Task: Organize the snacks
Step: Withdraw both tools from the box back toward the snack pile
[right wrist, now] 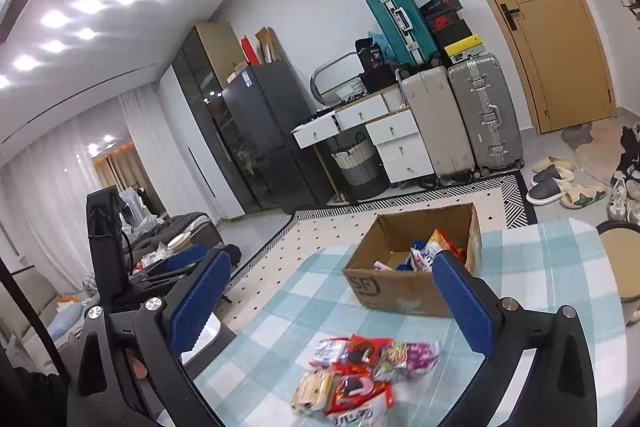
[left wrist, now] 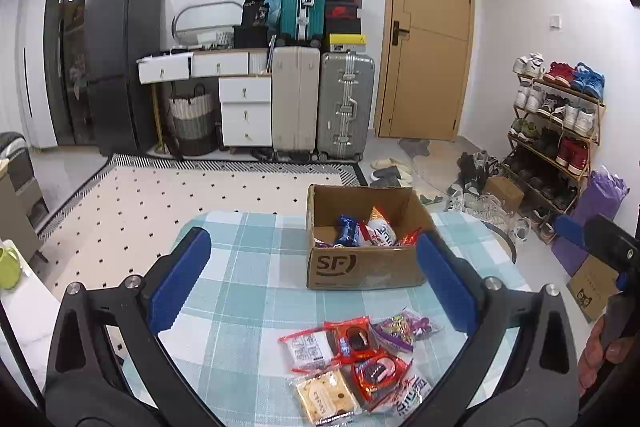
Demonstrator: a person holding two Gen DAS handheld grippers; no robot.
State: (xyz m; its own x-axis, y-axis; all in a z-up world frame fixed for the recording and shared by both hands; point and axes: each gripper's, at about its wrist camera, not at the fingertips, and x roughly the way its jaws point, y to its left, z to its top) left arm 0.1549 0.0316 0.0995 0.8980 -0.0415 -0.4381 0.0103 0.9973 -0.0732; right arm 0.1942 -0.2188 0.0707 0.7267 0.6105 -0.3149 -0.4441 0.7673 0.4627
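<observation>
An open cardboard box (left wrist: pixel 360 269) marked SF stands on the blue-and-white checked table (left wrist: pixel 248 267), with several snack packets (left wrist: pixel 362 231) inside. A loose pile of snack packets (left wrist: pixel 356 359) lies on the cloth nearer to me. My left gripper (left wrist: pixel 313 237) hovers above the pile, open and empty. My right gripper (right wrist: pixel 332 259) is likewise open and empty, above the same pile (right wrist: pixel 360 367) and short of the box (right wrist: pixel 400 291). In the left wrist view, a blue pad (left wrist: pixel 573 229) of the right gripper shows at the right edge.
A round stool (right wrist: pixel 616 251) stands by the table's right side. Beyond the table lie a dotted rug (left wrist: pixel 180 187), suitcases (left wrist: pixel 344 107), a white drawer unit (left wrist: pixel 246 107), a shoe rack (left wrist: pixel 556 131) and loose shoes on the floor.
</observation>
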